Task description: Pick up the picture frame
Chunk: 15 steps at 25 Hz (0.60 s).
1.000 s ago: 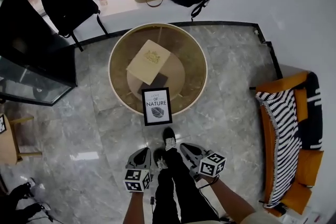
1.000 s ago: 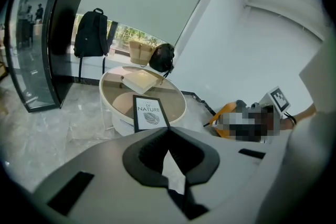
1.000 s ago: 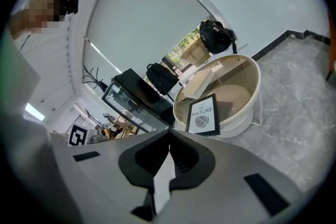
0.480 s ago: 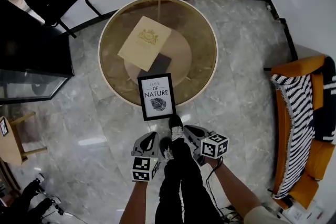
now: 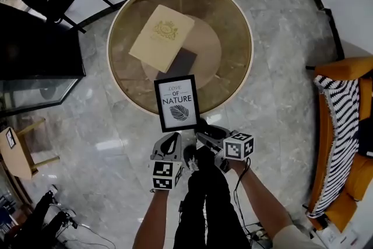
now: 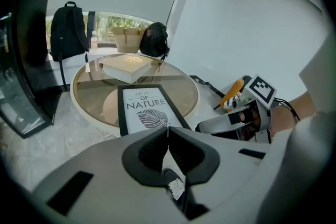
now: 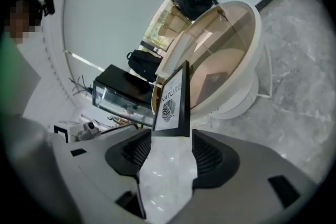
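The picture frame (image 5: 176,103) seems to stand in portrait on the floor, long axis upright, tipped back against the near rim of the round table (image 5: 250,38). My right gripper (image 5: 204,137) has just been opening its jaws. They are wide apart with nothing between them. In the right gripper view the frame lies straight ahead, just past the tips, turned almost edge-on to the gap. My left gripper (image 5: 173,139) has its jaws pressed together, empty, near the frame's lower left. I judge the right one better placed: I'd push it forward so the gap straddles the frame's right edge, then close.
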### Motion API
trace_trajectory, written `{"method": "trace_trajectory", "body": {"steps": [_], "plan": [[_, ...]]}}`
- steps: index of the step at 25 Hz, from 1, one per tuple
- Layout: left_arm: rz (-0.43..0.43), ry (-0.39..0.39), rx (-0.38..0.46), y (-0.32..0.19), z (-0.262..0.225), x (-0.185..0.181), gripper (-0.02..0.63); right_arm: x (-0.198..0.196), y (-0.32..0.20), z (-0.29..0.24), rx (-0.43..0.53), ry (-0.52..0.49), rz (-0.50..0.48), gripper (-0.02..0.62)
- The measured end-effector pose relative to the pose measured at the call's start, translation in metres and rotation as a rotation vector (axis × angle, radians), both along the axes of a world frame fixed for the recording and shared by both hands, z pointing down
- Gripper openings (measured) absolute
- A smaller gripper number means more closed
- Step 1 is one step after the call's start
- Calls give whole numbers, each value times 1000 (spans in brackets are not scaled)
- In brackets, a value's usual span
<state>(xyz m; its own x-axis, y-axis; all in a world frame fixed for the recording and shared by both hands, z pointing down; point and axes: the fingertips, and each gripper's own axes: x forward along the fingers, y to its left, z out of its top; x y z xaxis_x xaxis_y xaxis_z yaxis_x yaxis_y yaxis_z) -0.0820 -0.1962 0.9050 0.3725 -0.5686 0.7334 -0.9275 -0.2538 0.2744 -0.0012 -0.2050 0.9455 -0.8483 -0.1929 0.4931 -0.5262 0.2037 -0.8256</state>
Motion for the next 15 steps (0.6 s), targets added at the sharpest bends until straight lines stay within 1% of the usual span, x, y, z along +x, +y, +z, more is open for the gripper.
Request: {"method": "trace_trajectory", "body": {"steps": [2, 8, 10, 15], "plan": [[-10, -7, -6, -4, 3, 3, 21, -1, -5, 7, -75, -58, 41, 250], [-26, 5, -22, -15, 16, 10, 21, -9, -17, 21, -184, -161, 85, 258], [-40, 6, -29, -19, 21, 10, 21, -17, -21, 24, -222, -201, 74, 258], [-57, 16, -40, -26, 28, 9, 21, -38, -26, 28, -295, -285, 12, 258]]}}
